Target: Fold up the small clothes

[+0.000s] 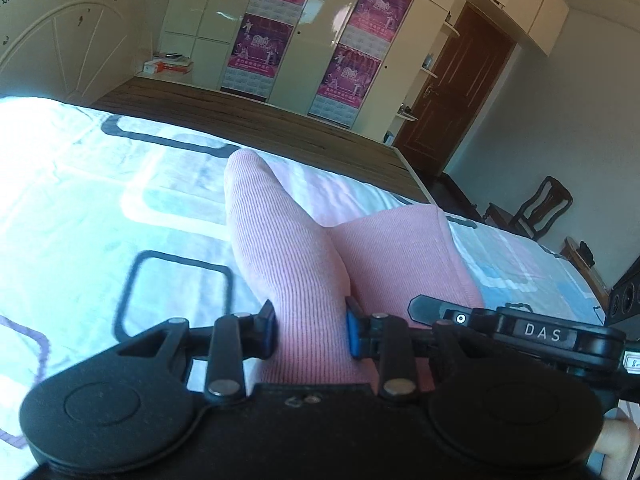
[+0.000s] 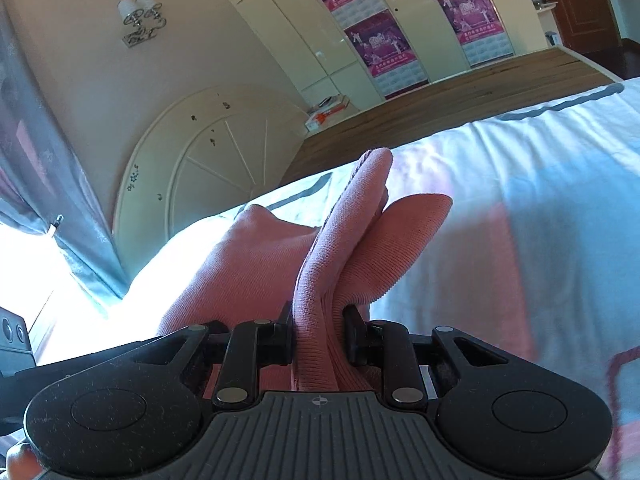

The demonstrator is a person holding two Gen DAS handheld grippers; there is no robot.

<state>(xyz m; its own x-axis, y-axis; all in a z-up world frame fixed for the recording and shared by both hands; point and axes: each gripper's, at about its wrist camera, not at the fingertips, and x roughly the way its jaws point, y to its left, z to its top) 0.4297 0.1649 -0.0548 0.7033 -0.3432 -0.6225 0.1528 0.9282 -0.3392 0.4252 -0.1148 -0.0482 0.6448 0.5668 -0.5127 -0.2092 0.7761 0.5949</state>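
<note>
Bedroom setting: a bed with a pale patterned bedsheet (image 1: 100, 184) serves as the work surface, backed by a cream arched headboard (image 1: 52, 36) and a glossy wardrobe (image 1: 304, 40) carrying magenta calendar posters (image 1: 260, 44).

Left wrist view:
- The left gripper (image 1: 311, 330) is clamped on a pink ribbed garment (image 1: 288, 248). Fabric fills the gap between both fingers, one of which carries a blue pad.
- From the grip, one ribbed section of the garment extends forward and up to a rounded end; a second section spreads to the right and lies over the sheet.
- Part of a second black device marked "DAS" (image 1: 544, 334) sits just right of the gripper.
- A dark brown door (image 1: 456, 92) and a wooden chair (image 1: 536, 208) stand beyond the far side of the bed. Bare wooden bed slats (image 1: 248, 108) show past the sheet edge.

Right wrist view:
- The right gripper (image 2: 318, 334) is clenched on a bunched fold of the same pink ribbed garment (image 2: 344, 248). Several layers pass between the fingers.
- Ahead of the grip, the cloth rises in a narrow upright ridge, with a rounded lobe on its right and a broader mound on its left resting on the sheet.
- A blue curtain (image 2: 48, 184) hangs at the left, next to bright window glare. A wall lamp (image 2: 140, 20) is mounted above the headboard.
</note>
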